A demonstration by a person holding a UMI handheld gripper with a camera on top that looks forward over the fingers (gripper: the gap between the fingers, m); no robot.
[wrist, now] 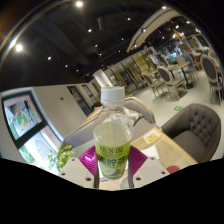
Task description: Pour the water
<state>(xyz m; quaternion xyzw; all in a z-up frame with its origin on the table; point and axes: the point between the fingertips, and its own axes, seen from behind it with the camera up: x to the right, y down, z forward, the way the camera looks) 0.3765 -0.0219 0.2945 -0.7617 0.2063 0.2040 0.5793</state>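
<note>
In the gripper view we see the gripper (113, 168) clamped on a clear bottle (112, 136) with a white cap and green label; both magenta pads (91, 160) press against its sides. The bottle stands upright between the fingers, above a light table (168, 150). A grey chair (192, 125) sits beyond the table's far edge.

The bottle (113, 135) stands upright between the tool's (113, 165) fingers, a chair (192, 125) to its right.
</note>
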